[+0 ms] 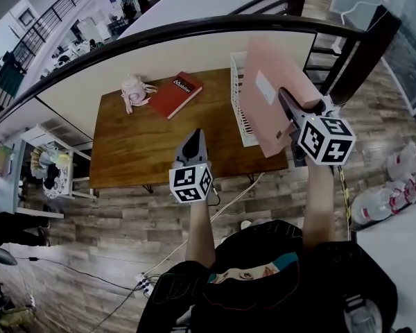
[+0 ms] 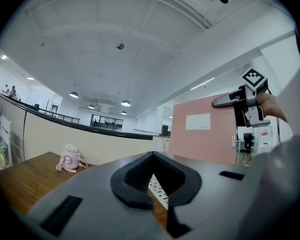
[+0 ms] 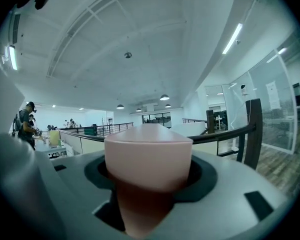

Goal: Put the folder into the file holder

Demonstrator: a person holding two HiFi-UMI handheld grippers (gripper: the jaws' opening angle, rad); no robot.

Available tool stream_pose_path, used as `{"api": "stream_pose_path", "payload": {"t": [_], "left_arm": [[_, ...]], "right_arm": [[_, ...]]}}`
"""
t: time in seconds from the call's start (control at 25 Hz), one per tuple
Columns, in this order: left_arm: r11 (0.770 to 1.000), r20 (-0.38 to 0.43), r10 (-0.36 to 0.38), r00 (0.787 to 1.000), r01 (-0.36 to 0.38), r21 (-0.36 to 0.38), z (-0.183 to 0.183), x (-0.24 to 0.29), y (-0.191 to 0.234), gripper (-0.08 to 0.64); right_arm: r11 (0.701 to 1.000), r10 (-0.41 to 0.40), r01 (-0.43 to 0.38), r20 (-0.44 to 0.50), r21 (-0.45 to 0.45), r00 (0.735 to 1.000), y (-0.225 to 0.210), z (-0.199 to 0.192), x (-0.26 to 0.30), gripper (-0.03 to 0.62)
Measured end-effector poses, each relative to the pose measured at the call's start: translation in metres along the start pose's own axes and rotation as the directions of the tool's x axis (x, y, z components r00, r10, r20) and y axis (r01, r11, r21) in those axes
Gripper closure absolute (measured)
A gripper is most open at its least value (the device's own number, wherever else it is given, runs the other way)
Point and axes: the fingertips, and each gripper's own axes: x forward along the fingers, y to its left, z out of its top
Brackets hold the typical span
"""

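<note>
Head view: my right gripper (image 1: 286, 109) pinches the pink folder (image 1: 267, 92) by one edge and holds it upright in the air. The white file holder (image 1: 237, 89) sits on the wooden table (image 1: 139, 144) just below and left of it, its long axis running away from me. My left gripper (image 1: 192, 146) hangs nearer me, jaws pressed together on nothing.

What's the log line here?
right gripper: shut on folder, lifted | left gripper: shut, empty | holder: folder not in
</note>
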Motion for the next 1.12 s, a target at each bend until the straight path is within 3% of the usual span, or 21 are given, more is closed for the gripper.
{"api": "stream_pose_path", "payload": {"t": [1.12], "left_arm": [[0.997,-0.024,0.072,0.997,-0.072,0.004,-0.002,0.006,0.032,0.563]], "right_arm": [[0.993,-0.117,0.117,0.039,0.002,0.992,0.004,0.006,0.097,0.304]]}}
